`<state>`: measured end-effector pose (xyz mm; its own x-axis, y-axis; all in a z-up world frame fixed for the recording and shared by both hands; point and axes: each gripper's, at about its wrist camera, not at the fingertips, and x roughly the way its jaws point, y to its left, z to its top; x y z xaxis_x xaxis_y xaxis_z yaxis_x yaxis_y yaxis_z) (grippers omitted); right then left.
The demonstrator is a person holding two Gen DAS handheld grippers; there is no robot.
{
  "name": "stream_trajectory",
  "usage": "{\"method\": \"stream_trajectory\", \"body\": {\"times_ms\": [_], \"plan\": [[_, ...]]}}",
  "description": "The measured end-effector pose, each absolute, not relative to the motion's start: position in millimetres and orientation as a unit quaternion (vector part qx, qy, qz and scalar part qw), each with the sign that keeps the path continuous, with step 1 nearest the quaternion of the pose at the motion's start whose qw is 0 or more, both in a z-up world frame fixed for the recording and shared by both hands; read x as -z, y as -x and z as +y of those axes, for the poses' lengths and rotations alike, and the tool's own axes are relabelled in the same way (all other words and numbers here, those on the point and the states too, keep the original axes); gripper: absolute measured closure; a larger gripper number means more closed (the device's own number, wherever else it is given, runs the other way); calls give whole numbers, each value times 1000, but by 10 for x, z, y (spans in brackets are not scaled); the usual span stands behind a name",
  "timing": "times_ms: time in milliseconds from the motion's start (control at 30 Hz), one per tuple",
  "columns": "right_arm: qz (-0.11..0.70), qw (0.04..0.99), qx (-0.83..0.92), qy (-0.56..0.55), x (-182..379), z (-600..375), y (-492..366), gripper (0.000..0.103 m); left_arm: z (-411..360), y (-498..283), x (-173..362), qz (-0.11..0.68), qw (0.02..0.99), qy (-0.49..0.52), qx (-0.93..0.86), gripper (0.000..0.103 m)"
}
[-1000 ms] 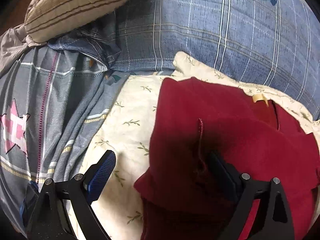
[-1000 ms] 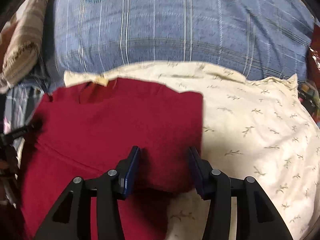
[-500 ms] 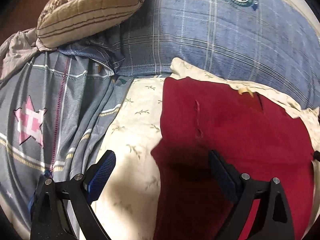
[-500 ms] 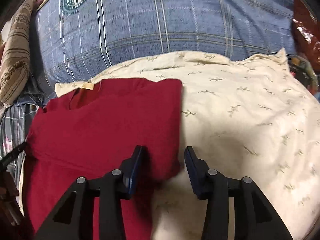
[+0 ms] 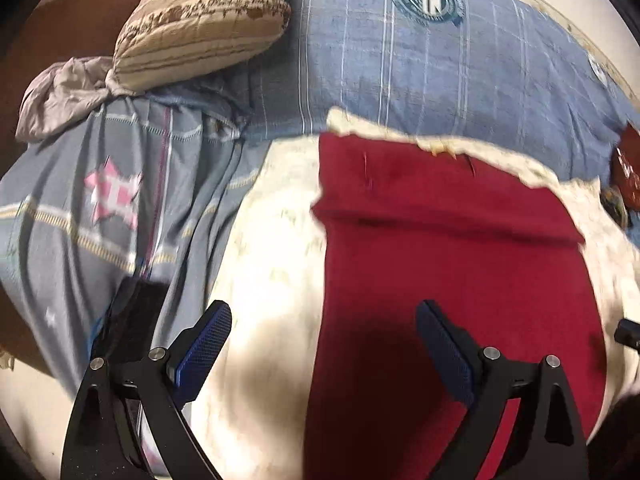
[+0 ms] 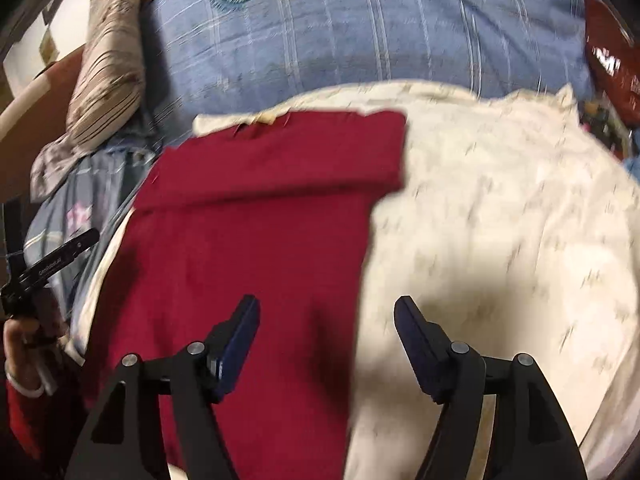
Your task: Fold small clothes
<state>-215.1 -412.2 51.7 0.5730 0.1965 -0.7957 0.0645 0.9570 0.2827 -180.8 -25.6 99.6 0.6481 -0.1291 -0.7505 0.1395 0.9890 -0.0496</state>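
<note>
A dark red shirt [image 5: 452, 264] lies flat on a cream leaf-print cloth [image 5: 272, 272], with its top part folded down into a band across its width. It also shows in the right wrist view [image 6: 256, 240], on the cream cloth [image 6: 500, 220]. My left gripper [image 5: 324, 320] is open and empty, held above the shirt's left edge. My right gripper [image 6: 327, 312] is open and empty, held above the shirt's right edge. The left gripper's body [image 6: 48, 268] shows at the left of the right wrist view.
A blue plaid pillow [image 5: 432, 64] lies behind the cream cloth. A beige striped pillow [image 5: 200, 20] sits at the back left. A grey duvet with a pink star [image 5: 112, 200] lies left. A dark red object [image 6: 608, 60] is at the far right.
Both grippers have pulled back and up from the shirt. The right gripper let go of the shirt's right side and opened wider. The shirt now lies flat with its top band folded down.
</note>
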Motion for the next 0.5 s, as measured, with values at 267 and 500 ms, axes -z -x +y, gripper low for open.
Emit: {"method": "stream_trajectory", "body": {"times_ms": [267,500], "plan": [[508,840,-92,-170,-222,-4128,2608,32,-77,2255,-788,465,880,6,98,9],[532,814,-131,-191,-25,-4077,2751,38,-169,2419,-642,496,860,-8,117,10]]}}
